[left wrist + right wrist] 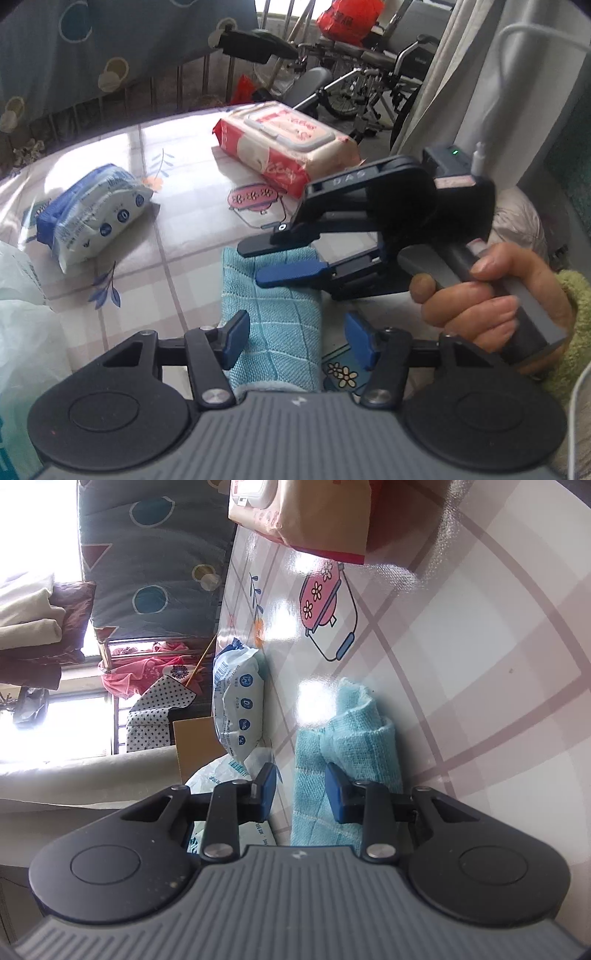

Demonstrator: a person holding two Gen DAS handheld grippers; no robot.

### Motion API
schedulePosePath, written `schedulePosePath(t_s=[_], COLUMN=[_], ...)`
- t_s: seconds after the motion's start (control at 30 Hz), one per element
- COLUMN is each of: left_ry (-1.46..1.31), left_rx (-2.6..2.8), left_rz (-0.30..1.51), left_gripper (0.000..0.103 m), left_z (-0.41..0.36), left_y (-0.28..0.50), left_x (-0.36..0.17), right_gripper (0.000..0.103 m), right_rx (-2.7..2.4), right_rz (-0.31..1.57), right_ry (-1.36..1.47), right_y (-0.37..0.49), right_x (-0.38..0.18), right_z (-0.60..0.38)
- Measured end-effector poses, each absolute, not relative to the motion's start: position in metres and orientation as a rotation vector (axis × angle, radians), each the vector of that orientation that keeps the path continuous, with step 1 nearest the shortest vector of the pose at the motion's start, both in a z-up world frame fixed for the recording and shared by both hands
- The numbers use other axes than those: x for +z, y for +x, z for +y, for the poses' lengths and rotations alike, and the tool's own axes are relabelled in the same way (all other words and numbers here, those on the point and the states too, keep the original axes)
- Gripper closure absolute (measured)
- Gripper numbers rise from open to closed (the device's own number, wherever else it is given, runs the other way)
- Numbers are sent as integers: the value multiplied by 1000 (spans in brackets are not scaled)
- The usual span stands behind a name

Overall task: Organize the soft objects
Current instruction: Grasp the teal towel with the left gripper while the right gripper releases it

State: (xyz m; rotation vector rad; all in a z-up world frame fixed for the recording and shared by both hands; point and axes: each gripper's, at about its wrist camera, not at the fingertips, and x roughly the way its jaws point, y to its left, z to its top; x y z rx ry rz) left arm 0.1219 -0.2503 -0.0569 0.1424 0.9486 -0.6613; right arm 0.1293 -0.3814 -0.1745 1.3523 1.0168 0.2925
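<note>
While I scan from the left, a white bag lies at the table's edge, then the blue pack, well apart from the red pack further back. Nearest me, the teal cloth lies folded on the table, running under both tools. My left gripper has its fingers spread, one on each side of the cloth, not squeezing it. To the right, my right gripper comes in sideways with its fingers apart over the cloth's far end; its own camera shows one pad touching the fold and the other off beside it. I judge that I am in the middle of tidying the cloth, either folding it or about to lift it. Next I need to close on the cloth, catching all its layers, since loose fabric may slip or unfold.
</note>
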Motion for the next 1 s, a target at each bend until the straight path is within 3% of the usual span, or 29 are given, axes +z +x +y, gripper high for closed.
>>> schedulePosePath(t_s=[0.17,0.3,0.43,0.67,0.73,0.8,1.0], left_ry=[193,265,354,349,347,346,324], left_rx=[-631,-632,-609,-587,-588,-597,-598], left_rz=[1001,1005,989,1036,1028,1012,1000], left_gripper=[45,32,26,16,20,34,56], left_z=[-262,-273,-288,-293,-292,-290,-280], left_y=[144,152,152,165,165,161,153], left_x=[-83,-87,-92,-103,-103,-101,-96], right_gripper=[74,70,66,47,41,31,24], right_rx=[329,363,395,439,433,424,397], right_rz=[1029,1043,1048,1029,1008,982,921], right_ry=[1336,1329,1329,1299,1286,1274,1251], right_y=[132,136,139,139,136,132,120], right_x=[-175,-176,-177,-168,-162,-156,-138], right_z=[-383,-384,-386,-391,-397,-403,-421])
